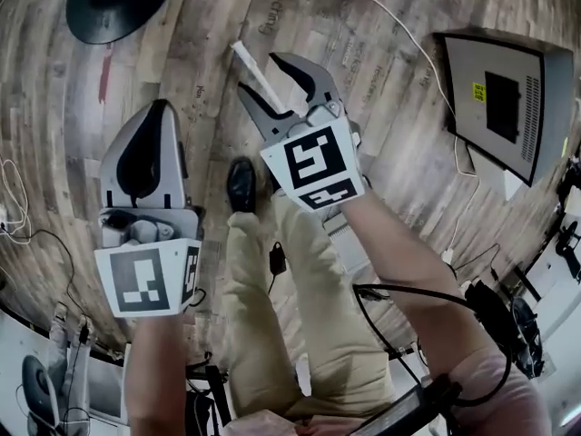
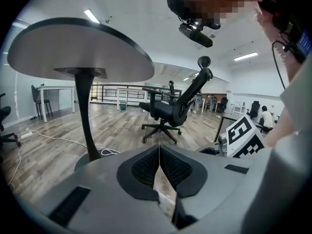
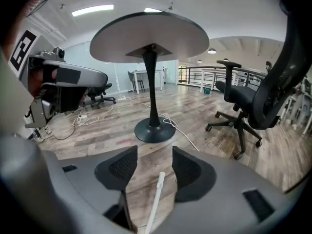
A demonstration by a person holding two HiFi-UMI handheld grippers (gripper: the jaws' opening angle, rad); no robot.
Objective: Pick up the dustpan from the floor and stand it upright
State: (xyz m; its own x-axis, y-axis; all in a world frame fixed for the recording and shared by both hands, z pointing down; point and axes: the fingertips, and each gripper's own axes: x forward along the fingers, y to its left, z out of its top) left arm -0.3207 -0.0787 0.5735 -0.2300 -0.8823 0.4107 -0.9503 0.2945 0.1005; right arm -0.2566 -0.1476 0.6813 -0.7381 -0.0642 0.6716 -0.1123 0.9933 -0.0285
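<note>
Of the dustpan only a thin white handle (image 1: 255, 71) shows, lying slanted over the wood floor; the pan is hidden. My right gripper (image 1: 258, 72) is open, one jaw on each side of that handle and not closed on it. In the right gripper view the white handle (image 3: 156, 199) runs up between the spread pads, whose gap is at the right gripper (image 3: 154, 152). My left gripper (image 1: 160, 107) hangs to the left, shut and holding nothing. In its own view the left gripper (image 2: 159, 148) has its pads meeting at the tips.
A round pedestal table stands just ahead, its black base (image 1: 118, 3) at the top left and a white cable (image 1: 381, 12) beside it. A black office chair (image 3: 243, 106) is to the right. A dark flat box (image 1: 504, 98) lies on the floor at right. The person's shoe (image 1: 241, 184) is under the grippers.
</note>
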